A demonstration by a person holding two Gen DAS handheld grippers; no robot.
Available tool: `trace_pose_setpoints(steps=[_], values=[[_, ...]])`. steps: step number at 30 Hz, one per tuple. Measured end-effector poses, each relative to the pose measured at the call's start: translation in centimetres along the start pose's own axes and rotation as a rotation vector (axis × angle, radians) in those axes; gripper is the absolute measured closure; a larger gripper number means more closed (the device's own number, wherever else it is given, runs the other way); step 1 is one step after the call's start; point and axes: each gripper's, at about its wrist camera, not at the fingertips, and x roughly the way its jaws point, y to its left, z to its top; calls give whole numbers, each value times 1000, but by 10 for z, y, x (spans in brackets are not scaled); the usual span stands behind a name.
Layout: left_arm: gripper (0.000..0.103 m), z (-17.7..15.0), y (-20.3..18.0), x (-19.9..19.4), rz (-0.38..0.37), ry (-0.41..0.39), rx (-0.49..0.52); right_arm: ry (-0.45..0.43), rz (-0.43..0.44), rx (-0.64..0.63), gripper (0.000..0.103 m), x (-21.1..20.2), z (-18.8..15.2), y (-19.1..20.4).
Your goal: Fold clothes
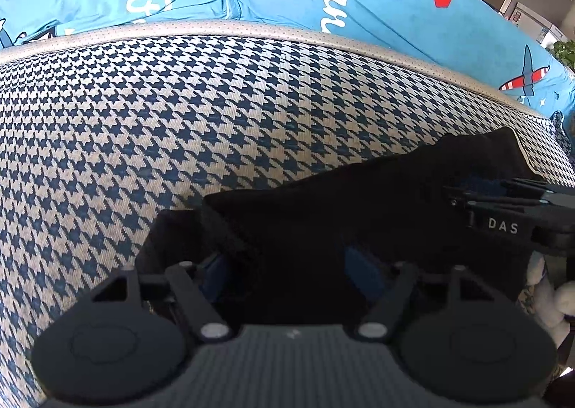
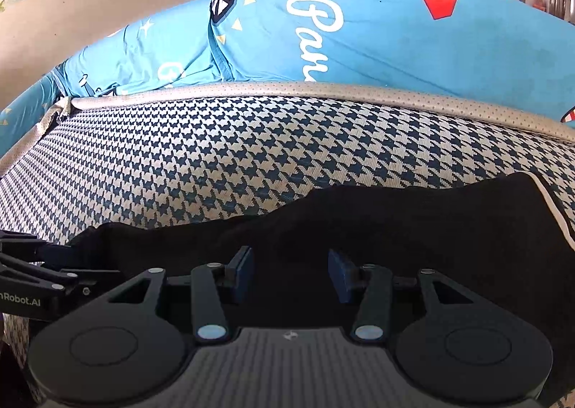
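Black garment (image 2: 413, 228) is lying along the near edge of the houndstooth cushion (image 2: 251, 149), reaching toward the right. You are holding both grippers low over it: left gripper (image 1: 284, 268) and right gripper (image 2: 291, 269) are each standing with jaws spread wide, cloth between the blue pads (image 2: 241, 271) but not pinched. Judgement: either just releasing a fold or about to pinch a hem; cannot tell which. Any grasp is needing one layer edge only, which is hard to see in black cloth
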Motion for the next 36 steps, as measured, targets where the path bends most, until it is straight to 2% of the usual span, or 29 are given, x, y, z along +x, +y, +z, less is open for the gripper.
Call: trace_pose_setpoints(steps=[8,20,26,31,34,36], values=[[30,-10,-11,7,-2,29,49,15,-23,-2,57,17,3,-3],[20,-30,-37,14,59,37,186,-28,-82,10,57,29,10,-7],[14,-39,-55,21,61,61,257,-48,-95,-5,54,32,10,-6],[13,-34,-56,17,2,44,197,-40,-63,-12,34,32,9,-2],[13,-32,-59,13,5,17,189,-18,-46,2,27,31,9,-1],[12,-31,-62,11,25,-10,198,-10,-39,10,26,29,8,-1]])
